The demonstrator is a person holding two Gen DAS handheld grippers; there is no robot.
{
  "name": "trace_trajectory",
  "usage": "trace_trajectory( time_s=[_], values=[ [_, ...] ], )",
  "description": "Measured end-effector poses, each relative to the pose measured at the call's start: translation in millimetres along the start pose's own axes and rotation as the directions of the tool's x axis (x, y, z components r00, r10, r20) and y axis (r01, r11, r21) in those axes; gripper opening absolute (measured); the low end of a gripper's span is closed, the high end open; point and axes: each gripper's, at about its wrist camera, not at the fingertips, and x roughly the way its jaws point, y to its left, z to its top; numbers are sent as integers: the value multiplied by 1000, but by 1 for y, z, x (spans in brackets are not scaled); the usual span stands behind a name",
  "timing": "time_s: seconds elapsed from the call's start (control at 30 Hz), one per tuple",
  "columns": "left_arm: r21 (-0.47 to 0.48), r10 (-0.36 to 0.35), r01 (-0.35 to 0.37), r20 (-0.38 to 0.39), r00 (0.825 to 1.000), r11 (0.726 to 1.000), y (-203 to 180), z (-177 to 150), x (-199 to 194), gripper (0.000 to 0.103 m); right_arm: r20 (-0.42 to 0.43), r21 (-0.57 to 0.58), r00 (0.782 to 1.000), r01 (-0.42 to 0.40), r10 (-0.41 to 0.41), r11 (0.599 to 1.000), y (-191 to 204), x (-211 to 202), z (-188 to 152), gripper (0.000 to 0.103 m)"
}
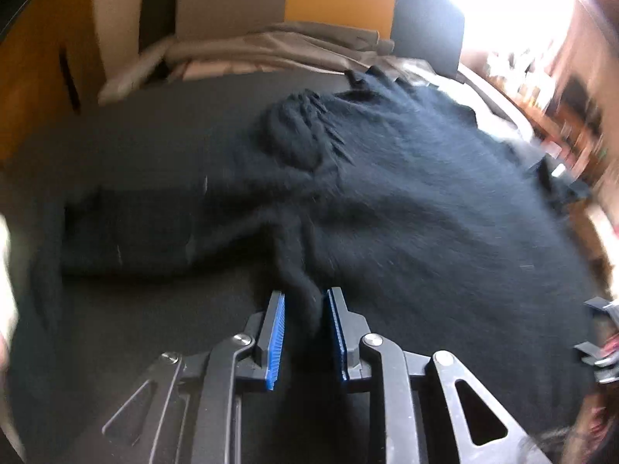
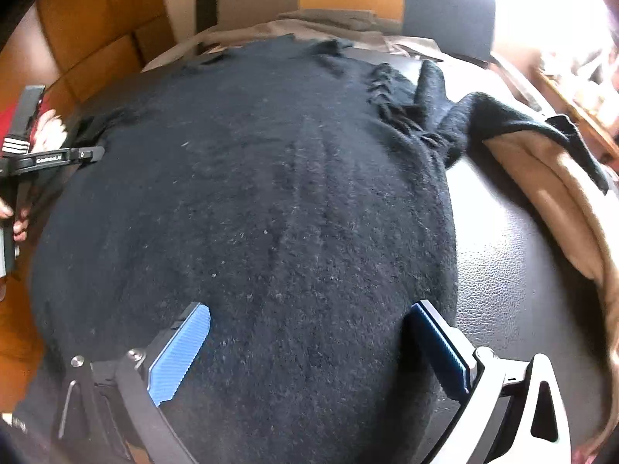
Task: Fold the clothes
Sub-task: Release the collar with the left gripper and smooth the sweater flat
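A black knit sweater (image 1: 425,193) lies spread over a dark table (image 1: 154,123). My left gripper (image 1: 305,328) is shut on a bunched ridge of the sweater's near edge, with fabric squeezed between the blue pads (image 1: 276,332). In the right wrist view the sweater (image 2: 271,193) fills the middle, and one sleeve (image 2: 503,116) trails off to the right. My right gripper (image 2: 309,332) hovers open and wide over the sweater's near part, nothing between its fingers. The left gripper (image 2: 58,158) shows at the left edge of that view, held by a hand.
Beige clothes (image 1: 271,50) are piled at the table's far edge, and another beige garment (image 2: 561,201) lies at the right under the sleeve end. Bare dark leather-like table (image 2: 510,270) shows right of the sweater. A dark chair back (image 2: 448,7) stands behind. Bright window glare at top right.
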Motion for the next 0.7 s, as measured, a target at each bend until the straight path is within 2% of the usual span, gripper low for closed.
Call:
trace_trajectory(
  time_s=[0.1,0.13,0.2,0.27,0.3,0.37,0.43,0.5,0.57,0.67,0.7],
  values=[
    [32,97,-97,8,995,995,5,22,16,27,5,44,999,33,-33,998,10,10,14,103],
    [13,111,-111,5,994,994,12,29,20,27,12,52,999,37,-38,998,13,13,20,103],
    [-31,119,-119,-17,993,992,25,44,24,28,28,57,998,47,-49,997,17,21,30,103],
    [-81,87,-90,-38,995,993,37,47,17,27,36,60,998,49,-51,997,16,26,38,103],
    [-105,58,-62,-39,998,993,43,45,10,26,33,68,998,45,-47,997,13,27,41,103],
    [-142,-53,50,-16,998,989,50,17,-14,26,27,71,999,32,-34,997,10,26,44,103],
    [-177,-162,160,2,987,971,56,-16,-35,27,36,55,999,4,-6,998,10,19,39,103],
    [-209,-268,267,23,963,941,61,-49,-57,27,59,30,998,-15,13,999,14,6,30,103],
    [-237,-363,362,39,931,902,64,-84,-76,28,90,-4,996,-25,25,1000,22,-10,15,103],
    [-259,-442,428,7,897,866,51,-144,-91,30,112,-58,992,-50,56,997,32,-28,-5,103],
    [-258,-453,442,17,891,859,46,-155,-95,30,104,-69,993,-45,52,997,34,-31,-13,103]
  ],
)
